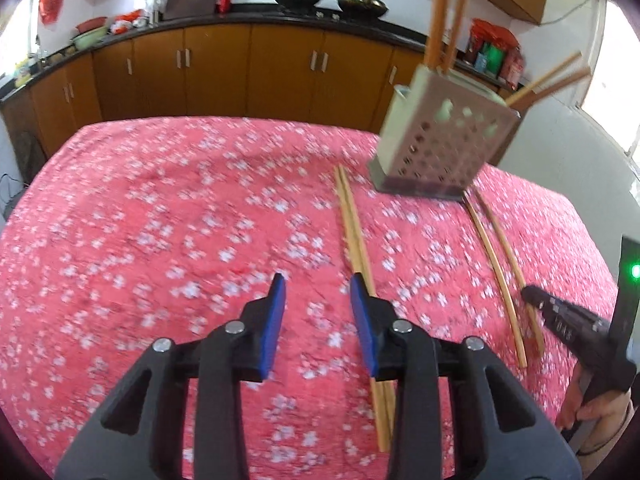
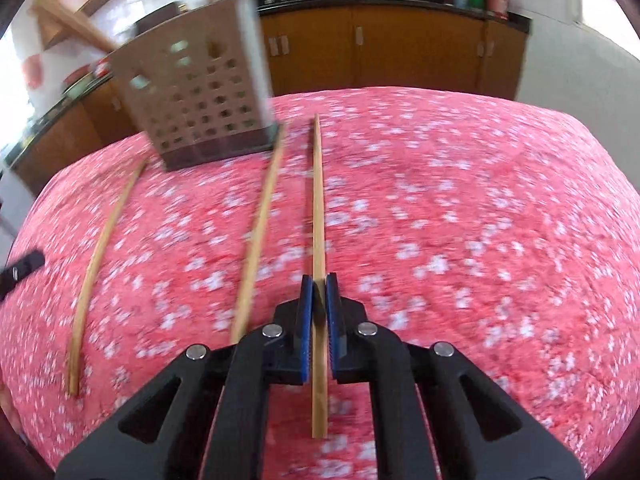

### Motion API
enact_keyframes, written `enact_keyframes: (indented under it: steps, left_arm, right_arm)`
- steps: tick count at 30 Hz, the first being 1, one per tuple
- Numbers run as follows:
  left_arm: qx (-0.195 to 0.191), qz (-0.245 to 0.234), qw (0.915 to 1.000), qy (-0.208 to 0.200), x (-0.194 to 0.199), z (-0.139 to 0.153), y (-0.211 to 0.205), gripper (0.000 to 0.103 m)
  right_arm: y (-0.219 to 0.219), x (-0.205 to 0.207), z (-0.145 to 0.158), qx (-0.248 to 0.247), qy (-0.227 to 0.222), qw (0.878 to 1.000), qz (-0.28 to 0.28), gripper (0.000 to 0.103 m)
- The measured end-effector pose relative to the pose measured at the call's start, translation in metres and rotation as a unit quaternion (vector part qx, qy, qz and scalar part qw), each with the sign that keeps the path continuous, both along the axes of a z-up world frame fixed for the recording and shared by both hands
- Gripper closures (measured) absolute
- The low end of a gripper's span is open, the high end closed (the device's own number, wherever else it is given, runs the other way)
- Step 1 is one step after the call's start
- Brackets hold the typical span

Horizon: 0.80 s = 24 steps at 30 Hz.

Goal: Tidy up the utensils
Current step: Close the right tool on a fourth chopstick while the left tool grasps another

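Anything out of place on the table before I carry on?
Yes. Loose chopsticks lie on the pink cloth: a pair by the left gripper, another chopstick, and one clamped in the right gripper. The holder stands upright; chopsticks inside splay at different angles.

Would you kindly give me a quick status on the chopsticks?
Right tongs shut on one chopstick. Left tongs open, empty, beside a pair. Holder clear ahead.

Four chopsticks (image 1: 354, 224) on the cloth — one perforated holder (image 1: 440, 148).
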<state>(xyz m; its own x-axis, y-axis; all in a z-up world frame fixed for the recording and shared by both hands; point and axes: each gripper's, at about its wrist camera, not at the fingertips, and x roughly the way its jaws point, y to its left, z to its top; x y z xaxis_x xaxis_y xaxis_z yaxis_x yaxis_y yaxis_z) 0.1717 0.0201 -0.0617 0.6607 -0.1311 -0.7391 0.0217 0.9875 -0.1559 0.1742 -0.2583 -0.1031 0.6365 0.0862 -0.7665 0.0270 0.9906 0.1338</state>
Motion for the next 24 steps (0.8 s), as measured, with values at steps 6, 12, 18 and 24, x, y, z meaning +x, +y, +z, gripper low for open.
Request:
enact_keyframes:
  steps: [6, 12, 18, 24]
  left_arm:
    - [-0.002, -0.021, 0.9993, 0.032, 0.003, -0.019, -0.016, 0.082]
    - [0.006, -0.037, 0.9987, 0.034, 0.003, -0.024, -0.026, 0.083]
    - [0.032, -0.041, 0.9981, 0.033, 0.007, -0.028, -0.035, 0.085]
    - [0.077, -0.037, 0.9959, 0.030, 0.015, -0.033, -0.046, 0.089]
  right_arm:
    - [-0.006, -0.002, -0.002, -0.010, -0.003, 1.000, -0.002, 0.095]
    - [-0.008, -0.009, -0.001, -0.013, -0.006, 1.000, -0.001, 0.095]
    - [-0.008, -0.010, 0.000, -0.014, -0.006, 1.000, 0.000, 0.095]
    - [-0.003, -0.012, 0.000, -0.016, -0.005, 1.000, 0.004, 0.095]
